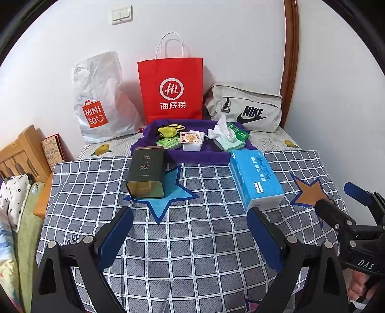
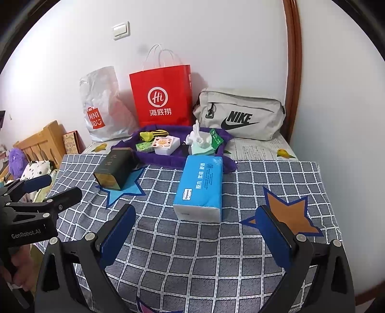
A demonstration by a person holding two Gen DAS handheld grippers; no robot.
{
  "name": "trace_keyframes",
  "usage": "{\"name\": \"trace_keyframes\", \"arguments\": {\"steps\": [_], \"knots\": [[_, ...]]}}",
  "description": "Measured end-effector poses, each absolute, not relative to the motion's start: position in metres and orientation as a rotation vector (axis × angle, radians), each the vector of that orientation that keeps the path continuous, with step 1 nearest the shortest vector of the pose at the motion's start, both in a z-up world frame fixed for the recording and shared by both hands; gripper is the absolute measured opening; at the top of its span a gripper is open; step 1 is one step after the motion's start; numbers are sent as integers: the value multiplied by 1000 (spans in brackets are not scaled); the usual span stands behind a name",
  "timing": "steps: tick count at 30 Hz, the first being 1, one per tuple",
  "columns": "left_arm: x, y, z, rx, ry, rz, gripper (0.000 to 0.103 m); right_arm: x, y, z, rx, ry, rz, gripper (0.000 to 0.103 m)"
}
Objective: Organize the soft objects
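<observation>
The blue tissue pack [image 1: 255,180] is lying on the checked cloth [image 1: 192,240] beside the purple tray [image 1: 180,157] near the bed's far edge. Left gripper [image 1: 190,237] and right gripper [image 2: 196,237] are hovering before it, jaws gaping wide, holding nothing.

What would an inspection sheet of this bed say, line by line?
Surface: checked blanket with star prints.
Job's things: blue tissue pack on the blanket; purple tray holding tissue packets and cloths.
Clutter: dark tin lying on its side; red paper bag, white plastic bag, grey Nike bag against the wall.
Grippers: left hand-held gripper open, empty; right hand-held gripper open, empty.
Cables: nothing seen.
Surroundings: wall switch, wooden headboard.
</observation>
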State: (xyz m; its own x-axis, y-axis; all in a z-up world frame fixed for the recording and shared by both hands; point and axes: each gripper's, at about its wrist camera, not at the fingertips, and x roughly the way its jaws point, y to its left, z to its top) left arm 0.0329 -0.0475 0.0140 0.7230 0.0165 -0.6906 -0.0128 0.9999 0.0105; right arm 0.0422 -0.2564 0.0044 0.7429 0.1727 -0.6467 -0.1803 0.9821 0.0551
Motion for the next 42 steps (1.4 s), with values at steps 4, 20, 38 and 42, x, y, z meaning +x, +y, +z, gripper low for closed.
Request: {"name": "trace_keyframes", "arguments": {"steps": [4, 20, 38, 42], "knots": [[32, -47, 15, 3, 763, 22, 96, 42, -255, 4, -15, 710, 195, 99], [29, -48, 17, 3, 761, 19, 96, 43, -253, 2, -14, 713, 200, 99], [28, -46, 18, 6, 761, 26, 96, 40, -255, 3, -9, 711, 198, 99], [27, -45, 19, 4, 760, 28, 96, 40, -255, 3, -9, 711, 199, 99]]}}
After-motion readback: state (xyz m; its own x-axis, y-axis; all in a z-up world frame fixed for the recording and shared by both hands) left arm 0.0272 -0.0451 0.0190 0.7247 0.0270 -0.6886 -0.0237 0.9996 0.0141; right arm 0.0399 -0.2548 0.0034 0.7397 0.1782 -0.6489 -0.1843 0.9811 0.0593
